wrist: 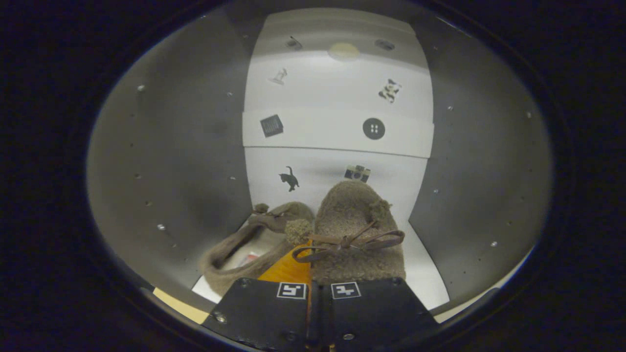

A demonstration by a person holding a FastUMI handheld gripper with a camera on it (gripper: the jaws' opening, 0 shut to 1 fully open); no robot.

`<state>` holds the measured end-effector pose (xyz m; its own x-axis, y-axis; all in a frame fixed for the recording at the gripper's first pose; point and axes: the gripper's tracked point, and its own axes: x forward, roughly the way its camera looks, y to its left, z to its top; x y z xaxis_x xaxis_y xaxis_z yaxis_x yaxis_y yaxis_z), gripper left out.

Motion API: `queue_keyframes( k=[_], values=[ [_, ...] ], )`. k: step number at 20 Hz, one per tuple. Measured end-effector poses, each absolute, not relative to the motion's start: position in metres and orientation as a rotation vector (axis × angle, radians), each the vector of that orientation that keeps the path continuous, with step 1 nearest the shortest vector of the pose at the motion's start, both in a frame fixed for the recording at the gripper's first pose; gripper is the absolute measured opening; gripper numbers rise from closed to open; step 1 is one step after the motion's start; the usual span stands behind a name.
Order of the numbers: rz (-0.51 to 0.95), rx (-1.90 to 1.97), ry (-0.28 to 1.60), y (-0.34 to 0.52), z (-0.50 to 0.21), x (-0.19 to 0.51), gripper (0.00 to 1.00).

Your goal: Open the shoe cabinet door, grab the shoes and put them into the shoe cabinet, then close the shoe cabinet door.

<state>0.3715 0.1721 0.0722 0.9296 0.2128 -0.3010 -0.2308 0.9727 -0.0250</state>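
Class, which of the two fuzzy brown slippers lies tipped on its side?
The left fuzzy brown slipper, its opening facing sideways; the right one sits upright, bow on top, held by the claw.

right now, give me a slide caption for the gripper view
Claw nearly closed at the fuzzy brown slippers, both inside the white cabinet.

Just ahead of the hand-held gripper [319, 293], whose fingers stand nearly closed together, the right shoe [354, 230] looks like woolly, nubby fleece cloth, matt and rough, with a smooth flat lace [349, 242] like leather tied in a bow. The left shoe [254, 244], ahead and to the left, has the same fuzzy cloth and a smoother pale lining. Beyond them the shoe cabinet [171, 171] has smooth matt side walls dotted with small shiny metal fittings, and a smooth white back panel [337, 98] with flat printed stickers.
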Motion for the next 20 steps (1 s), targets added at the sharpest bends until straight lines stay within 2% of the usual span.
queue_keyframes(
  k=[9,15,20],
  values=[
    [0.21,0.005,0.479,0.172,0.042,0.404,0.06],
    [0.193,0.013,0.469,0.169,0.047,0.396,0.33],
    [0.219,0.069,0.394,0.168,0.071,0.357,0.56]
  ],
)
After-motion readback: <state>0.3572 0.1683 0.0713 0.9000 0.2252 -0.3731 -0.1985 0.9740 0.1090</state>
